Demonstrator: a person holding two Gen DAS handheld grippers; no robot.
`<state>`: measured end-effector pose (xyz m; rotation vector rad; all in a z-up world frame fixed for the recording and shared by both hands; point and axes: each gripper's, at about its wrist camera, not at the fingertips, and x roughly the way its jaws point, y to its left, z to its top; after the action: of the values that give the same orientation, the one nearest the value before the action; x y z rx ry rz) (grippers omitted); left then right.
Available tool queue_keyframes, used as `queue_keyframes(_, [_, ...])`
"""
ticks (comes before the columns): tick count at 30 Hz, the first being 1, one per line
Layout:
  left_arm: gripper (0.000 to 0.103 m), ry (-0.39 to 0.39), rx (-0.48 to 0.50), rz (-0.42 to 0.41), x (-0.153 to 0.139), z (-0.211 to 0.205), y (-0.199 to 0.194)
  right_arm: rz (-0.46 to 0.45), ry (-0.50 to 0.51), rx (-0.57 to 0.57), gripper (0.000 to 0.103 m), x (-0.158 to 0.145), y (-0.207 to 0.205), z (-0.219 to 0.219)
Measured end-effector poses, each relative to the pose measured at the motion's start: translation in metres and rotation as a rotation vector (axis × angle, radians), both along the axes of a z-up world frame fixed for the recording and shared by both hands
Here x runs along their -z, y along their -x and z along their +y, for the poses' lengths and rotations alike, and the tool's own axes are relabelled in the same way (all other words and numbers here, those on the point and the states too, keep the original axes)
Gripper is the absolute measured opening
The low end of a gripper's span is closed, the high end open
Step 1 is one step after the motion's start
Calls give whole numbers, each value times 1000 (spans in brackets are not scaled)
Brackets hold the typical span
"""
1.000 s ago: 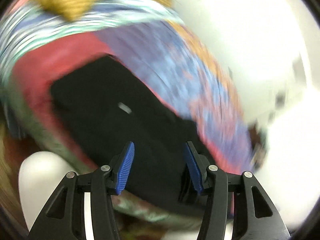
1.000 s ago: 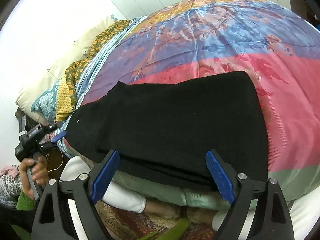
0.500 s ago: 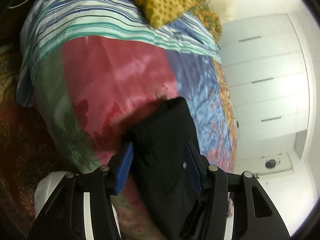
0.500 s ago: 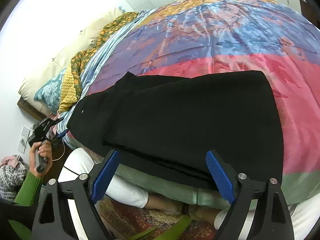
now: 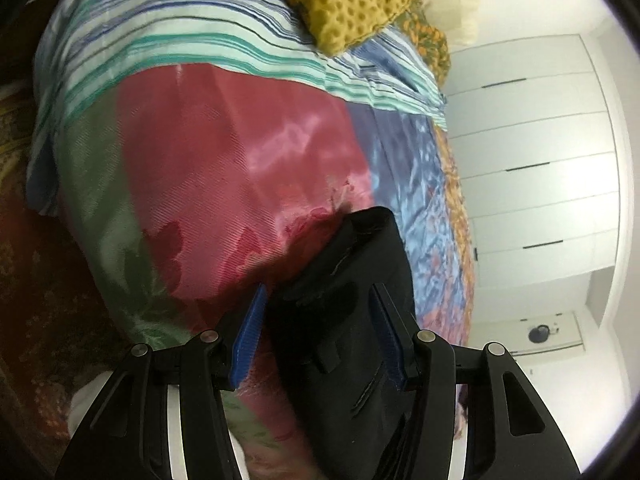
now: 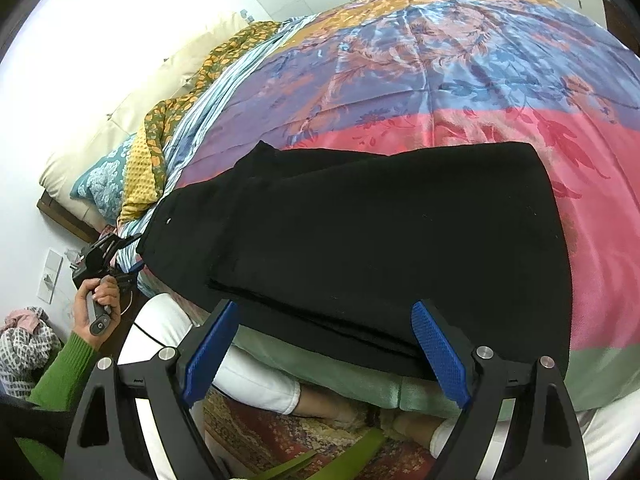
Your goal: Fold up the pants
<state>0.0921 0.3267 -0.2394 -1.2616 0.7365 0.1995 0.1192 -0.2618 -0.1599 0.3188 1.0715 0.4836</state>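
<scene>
Black pants lie folded flat on the colourful bedspread, near the bed's front edge. My right gripper is open and empty, hovering above the pants' near edge. My left gripper is open, its blue pads either side of the pants' waist end, not pinching the cloth. It also shows small in the right wrist view, held in a hand at the pants' left end.
Yellow and patterned blankets and pillows lie at the head of the bed. White wardrobe doors stand beyond the bed. A patterned rug and the person's legs are below the bed edge.
My left gripper has swung from a blurred look across the pants to the waist end, and has closed in on it. My right gripper has drifted slightly, staying open.
</scene>
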Motion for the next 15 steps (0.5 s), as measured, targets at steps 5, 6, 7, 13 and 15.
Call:
queue_keyframes(5, [53,51,19,-5,14,-3,-5,10,-4,2,88,2,-1,0])
queue_keyframes(6, [53,55,18,-11,15,-3,-5,10,-3,1,88,2,-1,0])
queue_keyframes(7, [53,61,17,-13,16,-4,-6,9,-1,-1,88,2,-2,0])
queue_keyframes(13, [34,69,9,7,17,-5,-9,11,1,-5,88,3,-3,2])
queue_keyframes(15, [25,69,6,14,17,-5,-7,12,2,-5,88,3,-3,2])
